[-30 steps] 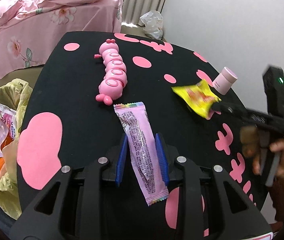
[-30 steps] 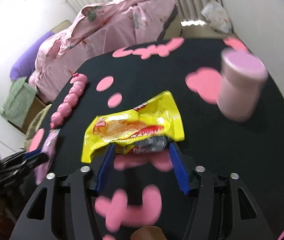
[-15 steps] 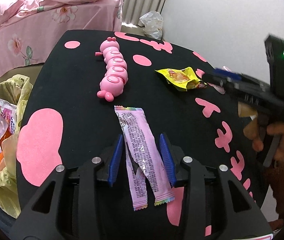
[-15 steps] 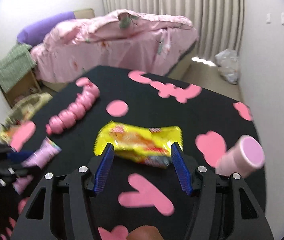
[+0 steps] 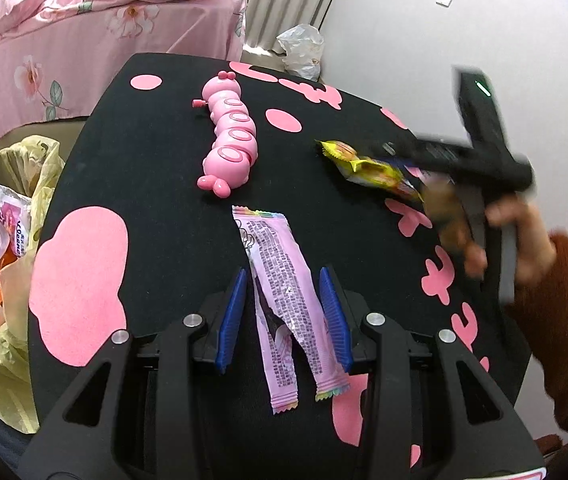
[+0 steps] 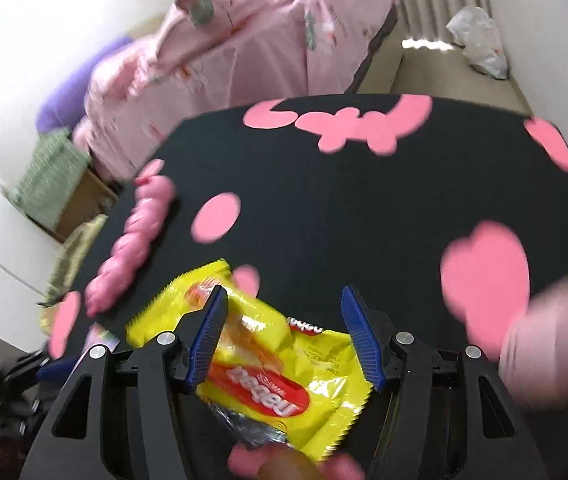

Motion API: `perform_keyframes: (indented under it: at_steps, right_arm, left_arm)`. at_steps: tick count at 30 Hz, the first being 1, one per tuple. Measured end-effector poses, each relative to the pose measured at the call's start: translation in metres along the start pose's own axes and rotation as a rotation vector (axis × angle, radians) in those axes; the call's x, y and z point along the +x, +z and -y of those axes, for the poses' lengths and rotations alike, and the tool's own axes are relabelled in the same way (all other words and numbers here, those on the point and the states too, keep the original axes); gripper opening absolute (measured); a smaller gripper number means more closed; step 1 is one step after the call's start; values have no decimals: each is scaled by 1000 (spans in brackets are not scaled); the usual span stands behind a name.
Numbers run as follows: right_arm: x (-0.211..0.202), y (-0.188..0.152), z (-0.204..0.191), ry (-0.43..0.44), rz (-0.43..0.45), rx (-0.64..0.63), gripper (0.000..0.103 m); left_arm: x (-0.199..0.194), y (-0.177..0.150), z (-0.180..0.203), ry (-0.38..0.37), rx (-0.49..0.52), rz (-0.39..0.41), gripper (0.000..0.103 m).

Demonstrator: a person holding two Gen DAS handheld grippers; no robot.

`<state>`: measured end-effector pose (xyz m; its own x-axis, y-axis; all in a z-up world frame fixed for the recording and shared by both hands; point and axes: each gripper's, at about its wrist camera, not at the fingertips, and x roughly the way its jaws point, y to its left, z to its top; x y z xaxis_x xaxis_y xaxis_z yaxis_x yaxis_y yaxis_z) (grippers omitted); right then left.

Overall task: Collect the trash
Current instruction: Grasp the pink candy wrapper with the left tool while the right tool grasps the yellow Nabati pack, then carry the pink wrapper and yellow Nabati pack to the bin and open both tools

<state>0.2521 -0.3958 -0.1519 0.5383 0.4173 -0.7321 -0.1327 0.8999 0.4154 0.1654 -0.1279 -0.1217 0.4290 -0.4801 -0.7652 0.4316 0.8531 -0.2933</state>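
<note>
A torn pink wrapper (image 5: 284, 276) lies flat on the black table (image 5: 152, 176), its lower end split in two strips. My left gripper (image 5: 285, 312) is open, its blue pads on either side of the wrapper without touching it. A crumpled yellow snack wrapper (image 6: 268, 364) lies between the blue pads of my right gripper (image 6: 284, 332), which is open around it. That yellow wrapper (image 5: 367, 166) and the right gripper also show at the right of the left wrist view.
A pink caterpillar toy (image 5: 230, 140) lies on the table's far middle. A yellow-lined trash bin (image 5: 0, 236) with wrappers inside stands off the table's left edge. A pink cylinder jar (image 6: 555, 332) is blurred at the right. A pink bed (image 5: 84, 32) is behind.
My left gripper has opened and the pink wrapper now lies loose, split in two strips. My right gripper has moved forward over the yellow wrapper, which now sits deep between its pads.
</note>
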Motion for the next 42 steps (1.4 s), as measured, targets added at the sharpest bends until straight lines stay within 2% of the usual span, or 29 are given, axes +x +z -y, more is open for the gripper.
perform_keyframes:
  at_steps: [2,4,10,12,14,17,21,23,27,28,29,30,31,32,36,42]
  right_arm:
    - [-14,-25,-5,15,10,0,57]
    - [-25,-47,-18,24,6,-57,57]
    - [-35,-84,-56,-111,-32,-348,57]
    - [-40,-83,-54,-54,-64,-315,57]
    - [-48,-85,-49,9,-60,-259,57]
    - [-52,-94,-44,47,-90,-174,57]
    - [-61,-109,-60,-11,-42,-234,57]
    - [-61,-110,-69,-10,-15,-263,57]
    - [-45,-113,-87,-31,-41,-334,56]
    - [-43,-115,-92,-49,-29,-363,47]
    - [-43,-117,-97,-66,-20,-388,35]
    - [-44,-118,-99,-59,-18,-391,30]
    - [-47,-118,-99,-52,-10,-376,22]
    - [-50,-118,-98,-49,2,-364,19]
    - [-68,-118,-94,-69,69,-333,15]
    - [-92,-120,-84,-102,121,-291,14]
  left_arm:
    - [0,0,-1,-4,-4,0,37]
    - [0,0,0,-2,-5,1,37]
    - [-11,-1,-5,29,-11,6,37]
    - [-18,-1,-11,38,-18,12,37]
    - [-24,-3,-17,49,-25,16,37]
    - [-33,-6,-25,54,-44,28,39]
    - [-38,-8,-30,43,-50,34,40]
    - [-38,-8,-28,35,-36,28,40]
    - [-41,-10,-16,20,34,22,41]
    - [-43,-10,-13,17,49,26,42]
    - [-46,-11,-11,13,65,32,45]
    - [-49,-11,-9,10,81,38,46]
    - [-51,-12,-7,7,97,40,46]
    - [-51,-12,-5,7,115,37,46]
    - [-44,-11,0,29,171,5,46]
    - [-21,-6,-4,26,120,-59,46]
